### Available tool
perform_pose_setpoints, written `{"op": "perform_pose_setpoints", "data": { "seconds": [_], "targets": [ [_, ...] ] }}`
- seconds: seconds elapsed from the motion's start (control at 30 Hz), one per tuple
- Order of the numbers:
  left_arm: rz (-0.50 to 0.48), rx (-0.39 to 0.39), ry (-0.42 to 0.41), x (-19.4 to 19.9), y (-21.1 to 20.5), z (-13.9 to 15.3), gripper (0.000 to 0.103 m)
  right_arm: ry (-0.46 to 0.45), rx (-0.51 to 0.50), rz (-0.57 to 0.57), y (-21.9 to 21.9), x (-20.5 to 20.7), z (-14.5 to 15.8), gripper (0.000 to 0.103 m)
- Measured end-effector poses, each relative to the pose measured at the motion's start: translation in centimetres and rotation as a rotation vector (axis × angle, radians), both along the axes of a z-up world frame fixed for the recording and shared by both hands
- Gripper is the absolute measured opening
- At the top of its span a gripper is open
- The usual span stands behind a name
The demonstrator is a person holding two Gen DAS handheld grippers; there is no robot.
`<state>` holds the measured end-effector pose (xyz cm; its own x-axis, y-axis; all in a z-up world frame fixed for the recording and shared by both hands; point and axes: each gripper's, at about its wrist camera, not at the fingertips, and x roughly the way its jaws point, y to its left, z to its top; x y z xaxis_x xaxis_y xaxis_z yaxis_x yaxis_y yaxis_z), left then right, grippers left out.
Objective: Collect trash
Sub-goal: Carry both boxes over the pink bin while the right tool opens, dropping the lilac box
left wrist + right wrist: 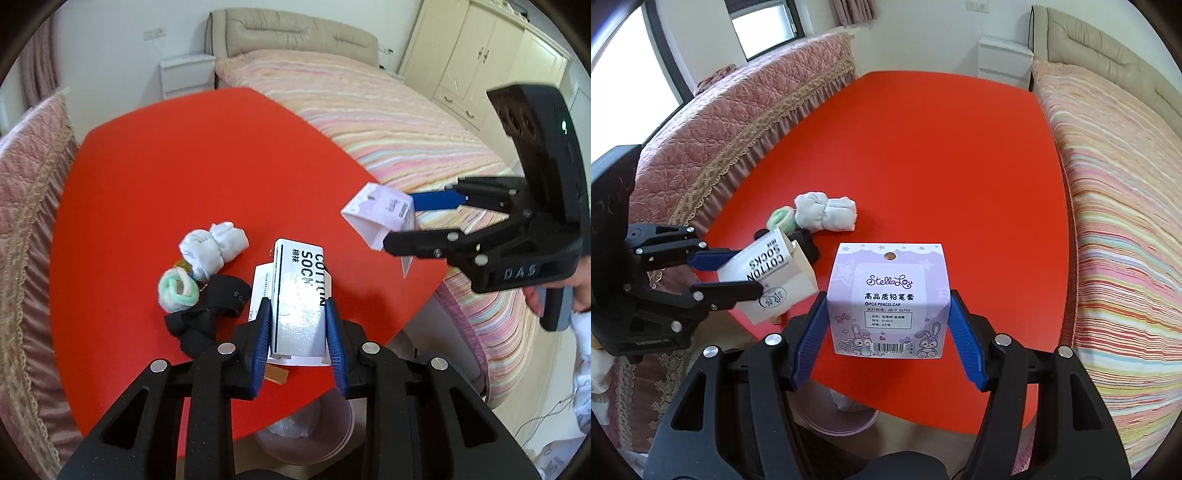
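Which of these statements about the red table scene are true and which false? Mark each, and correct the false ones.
1. The left gripper is shut on the cotton socks package. True.
2. The right gripper holds a green box. False: it holds a purple pencil cap box.
3. A white rolled sock lies on the red table. True.
4. The black sock lies on the striped bed. False: it lies on the table, beside the white one.
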<state>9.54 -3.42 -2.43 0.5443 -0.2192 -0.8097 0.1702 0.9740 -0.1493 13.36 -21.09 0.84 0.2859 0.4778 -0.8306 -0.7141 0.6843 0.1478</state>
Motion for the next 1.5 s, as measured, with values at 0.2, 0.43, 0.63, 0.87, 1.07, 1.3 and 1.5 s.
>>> {"op": "perform_pose_setpoints", "data": {
  "seconds": [0.2, 0.43, 0.63, 0.87, 1.07, 1.3, 1.5],
  "targets": [
    [0.05, 0.014, -0.055, -3.1, 0.2, 1.8, 0.028, -0.049, 0.022, 0.019, -0.7, -3.0, 0.9, 0.063],
    [0.096, 0.024, -0.091, -6.1, 0.4, 2.3, 0.028, -0.101, 0.033, 0.038, -1.4, -6.4, 1.2, 0.063],
    [0.124, 0.035, -0.105, -8.8, 0.4, 1.6, 0.028, -0.117, 0.037, 0.065, -1.7, -9.4, 0.8, 0.063],
    [0.151, 0.021, -0.11, -11.5, 0.5, 0.8, 0.028, -0.104, 0.034, 0.103, -1.9, -12.3, -0.6, 0.063],
    [0.178, 0.007, -0.109, -13.7, 1.0, 0.2, 0.028, -0.058, 0.026, 0.147, -1.1, -13.9, -2.6, 0.063],
    [0.201, 0.008, -0.109, -15.0, 2.0, 0.3, 0.028, -0.021, 0.022, 0.202, 0.4, -15.0, -4.0, 0.063],
    [0.199, 0.002, -0.106, -15.0, 2.3, 0.2, 0.029, 0.011, 0.041, 0.217, 1.2, -14.7, -4.4, 0.081]
  ]
}}
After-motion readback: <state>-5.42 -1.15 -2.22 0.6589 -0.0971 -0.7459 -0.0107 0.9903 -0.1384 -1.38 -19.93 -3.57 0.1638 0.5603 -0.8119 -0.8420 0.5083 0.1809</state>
